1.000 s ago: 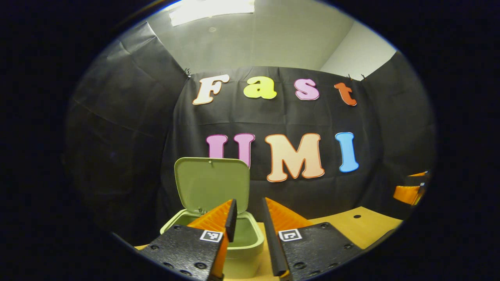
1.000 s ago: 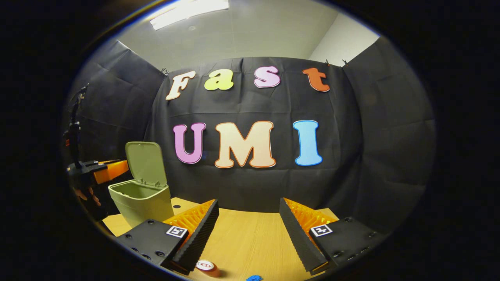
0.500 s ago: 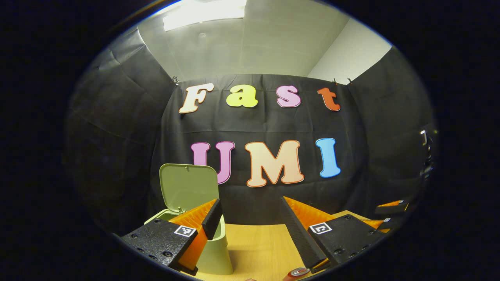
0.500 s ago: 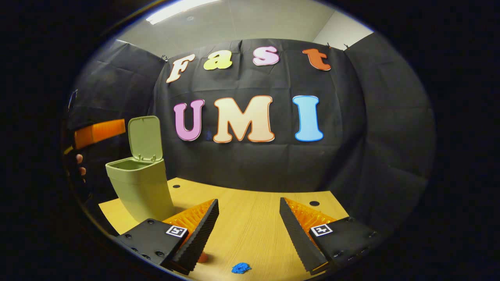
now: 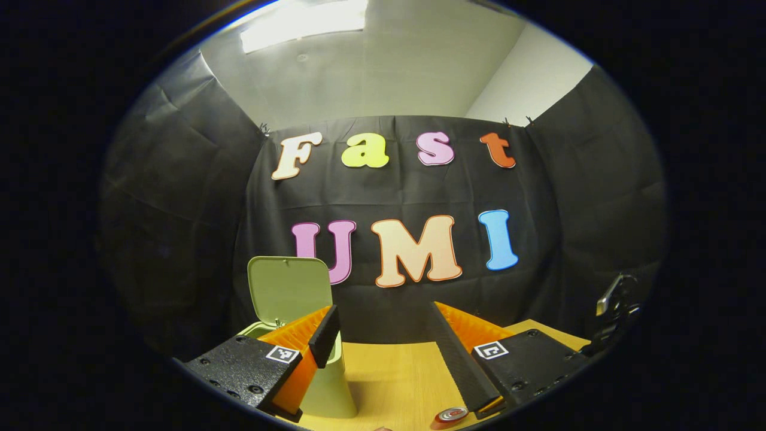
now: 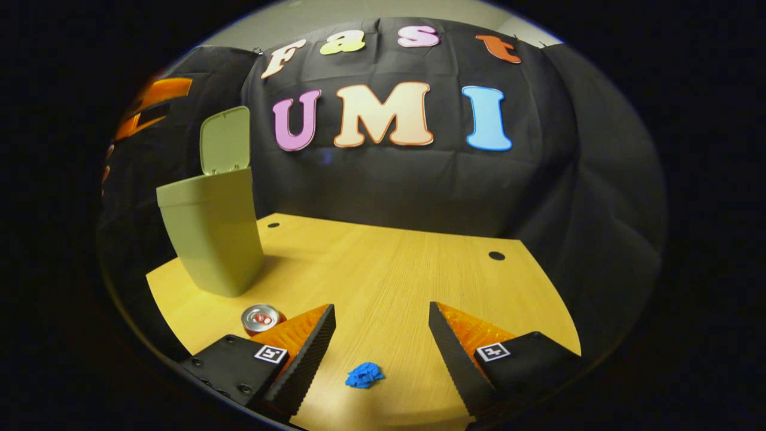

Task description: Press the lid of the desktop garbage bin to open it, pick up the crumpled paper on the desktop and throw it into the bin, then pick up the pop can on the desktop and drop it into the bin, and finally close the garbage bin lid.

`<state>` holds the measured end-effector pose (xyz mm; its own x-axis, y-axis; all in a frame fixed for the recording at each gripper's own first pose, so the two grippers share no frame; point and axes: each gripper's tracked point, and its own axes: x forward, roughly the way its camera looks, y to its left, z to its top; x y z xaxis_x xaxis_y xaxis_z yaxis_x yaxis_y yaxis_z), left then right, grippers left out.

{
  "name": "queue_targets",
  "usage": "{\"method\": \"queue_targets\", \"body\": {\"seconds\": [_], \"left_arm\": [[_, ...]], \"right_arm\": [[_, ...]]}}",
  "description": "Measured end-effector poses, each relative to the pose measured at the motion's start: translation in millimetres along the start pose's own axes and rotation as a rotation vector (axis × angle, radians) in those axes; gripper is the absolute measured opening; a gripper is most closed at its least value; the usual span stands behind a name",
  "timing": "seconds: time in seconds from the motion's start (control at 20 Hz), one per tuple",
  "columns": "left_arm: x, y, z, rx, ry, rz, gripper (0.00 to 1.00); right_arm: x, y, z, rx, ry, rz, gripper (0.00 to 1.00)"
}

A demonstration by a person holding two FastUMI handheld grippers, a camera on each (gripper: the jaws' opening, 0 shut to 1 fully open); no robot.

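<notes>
The right gripper (image 6: 382, 338) hangs with its fingers spread wide and empty, the crumpled blue paper (image 6: 365, 375) lying on the desktop (image 6: 407, 269) between and just below them. The pop can (image 6: 261, 318) stands left of the paper; farther left and beyond is the green bin (image 6: 210, 236), lid (image 6: 225, 140) upright. The left gripper (image 5: 386, 335), also open and empty, waits near the bin. Best to centre the paper between the fingers, descend straight, and close gently.

Each claw (image 6: 382, 335) carries black screwed plates with square coded markers.
</notes>
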<state>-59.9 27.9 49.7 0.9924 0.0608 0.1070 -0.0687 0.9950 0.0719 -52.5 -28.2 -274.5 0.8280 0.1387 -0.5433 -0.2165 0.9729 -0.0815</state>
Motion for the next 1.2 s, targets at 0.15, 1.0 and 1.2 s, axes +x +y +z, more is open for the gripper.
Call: {"method": "queue_targets", "body": {"seconds": [0.15, 1.0, 1.2], "left_arm": [[-4.0, 8.5, 0.2, 0.014, 0.007, 0.021, 0.94], [-10.1, 38.2, -13.6, 0.048, 0.057, 0.076, 0.93], [-6.3, 44.9, -14.0, 0.045, 0.054, 0.079, 0.99]], "right_arm": [[11.1, 4.0, -38.0, -0.023, 0.081, 0.015, 0.99], [22.0, 24.7, -137.8, 0.039, 0.370, 0.101, 0.20], [25.2, 21.7, -96.1, 0.028, 0.269, 0.077, 0.12]]}}
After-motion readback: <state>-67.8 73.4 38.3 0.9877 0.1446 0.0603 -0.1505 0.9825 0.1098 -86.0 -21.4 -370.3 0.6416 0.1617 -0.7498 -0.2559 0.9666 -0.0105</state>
